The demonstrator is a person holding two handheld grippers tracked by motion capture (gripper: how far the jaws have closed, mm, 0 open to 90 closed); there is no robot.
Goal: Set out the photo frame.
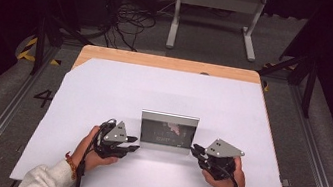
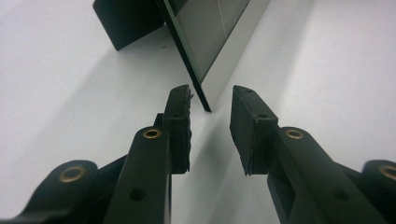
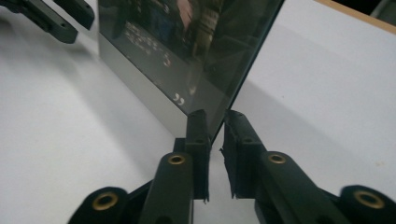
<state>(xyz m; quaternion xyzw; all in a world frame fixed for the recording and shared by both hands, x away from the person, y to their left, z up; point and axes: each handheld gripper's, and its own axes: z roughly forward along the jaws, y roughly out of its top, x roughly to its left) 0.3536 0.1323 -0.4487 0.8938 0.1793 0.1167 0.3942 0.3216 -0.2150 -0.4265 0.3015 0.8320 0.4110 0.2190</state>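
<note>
1. From the high view, you had the picture frame (image 1: 168, 130) standing upright near the middle of the white table cover (image 1: 104, 89), closer to your edge than to the far one. Your left gripper (image 1: 135, 144) sat at the frame's left lower corner and your right gripper (image 1: 193, 150) at its right lower corner. Open cover lay to the left, to the right and behind the frame, with a strip of bare wooden tabletop (image 1: 169, 63) at the back.

2. In the left gripper view, your left gripper (image 2: 211, 100) had its jaws spread, with the frame's corner (image 2: 205, 105) just ahead of the gap and touching neither jaw. The dark stand (image 2: 126, 21) propping the frame from behind showed here.

3. In the right gripper view, your right gripper (image 3: 212, 123) had its jaws drawn close on either side of the frame's edge (image 3: 243, 70); I could not tell whether they were pinching it. The glass face (image 3: 187, 42) showed reflections and pale print, and your left gripper (image 3: 65, 21) appeared at the far corner.
</note>
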